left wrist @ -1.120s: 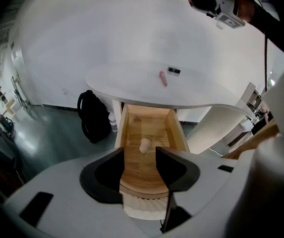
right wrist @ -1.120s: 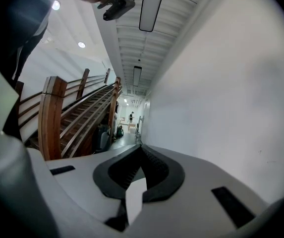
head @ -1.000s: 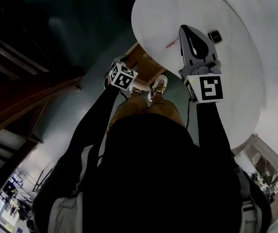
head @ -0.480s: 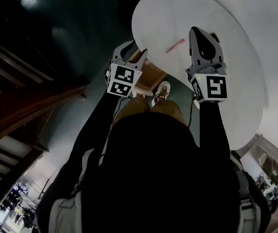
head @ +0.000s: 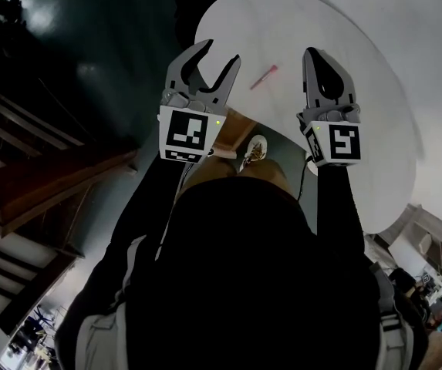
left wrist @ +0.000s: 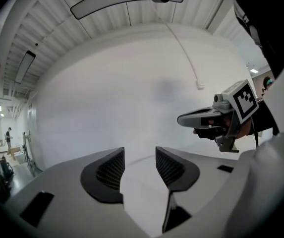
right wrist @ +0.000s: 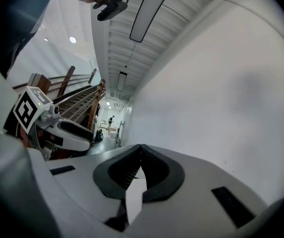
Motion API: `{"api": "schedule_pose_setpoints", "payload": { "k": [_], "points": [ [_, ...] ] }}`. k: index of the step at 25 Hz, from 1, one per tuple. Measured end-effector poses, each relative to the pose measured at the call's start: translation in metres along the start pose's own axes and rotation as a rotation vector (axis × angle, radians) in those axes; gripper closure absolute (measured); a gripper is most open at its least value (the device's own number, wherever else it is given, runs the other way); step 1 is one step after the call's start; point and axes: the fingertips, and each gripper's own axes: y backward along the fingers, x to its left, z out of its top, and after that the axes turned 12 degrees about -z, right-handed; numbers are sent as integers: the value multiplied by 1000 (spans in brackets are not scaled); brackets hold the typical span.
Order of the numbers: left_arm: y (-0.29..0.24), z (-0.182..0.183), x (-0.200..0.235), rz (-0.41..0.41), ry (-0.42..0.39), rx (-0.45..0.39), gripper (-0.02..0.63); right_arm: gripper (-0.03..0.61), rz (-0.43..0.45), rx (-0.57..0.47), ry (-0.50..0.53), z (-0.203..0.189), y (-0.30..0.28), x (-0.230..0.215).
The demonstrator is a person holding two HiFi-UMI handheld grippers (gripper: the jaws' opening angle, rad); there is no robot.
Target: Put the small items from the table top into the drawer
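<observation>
Near tabletop (head: 359, 68) front edge: pink stick (head: 264, 75) lying flat.
Left hand-held gripper (head: 221, 50): jaws apart, empty.
Right hand-held gripper (head: 312, 52): jaws together, empty.

Large indoor hall: wooden staircase (right wrist: 81, 96), white wall (right wrist: 221, 98), strip ceiling lights (right wrist: 151, 6).

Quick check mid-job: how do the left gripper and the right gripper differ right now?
The left gripper has its jaws apart with nothing between them; the right gripper has its jaws closed, tips touching. In the head view the left gripper is at the left edge of the white table, while the right gripper is over the table top, right of the pink stick. Shared: both hold nothing, point away from the person and carry a marker cube.
</observation>
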Motion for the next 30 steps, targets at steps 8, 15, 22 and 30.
{"api": "schedule_pose_setpoints", "payload": {
  "k": [8,15,22,30],
  "points": [
    [-32,-6,-33,-95,24,22,405,552,-73,5,4,-4,16,-37],
    [-64,-18,-56,-143,37,58,411,552,-130,32,3,-18,35,-69],
    [-122,-115,-79,-229,211,268,414,552,-137,66,14,-28,45,-82],
    [-149,-218,-94,-268,230,537,414,552,-130,96,24,-41,52,-102]
  ]
}}
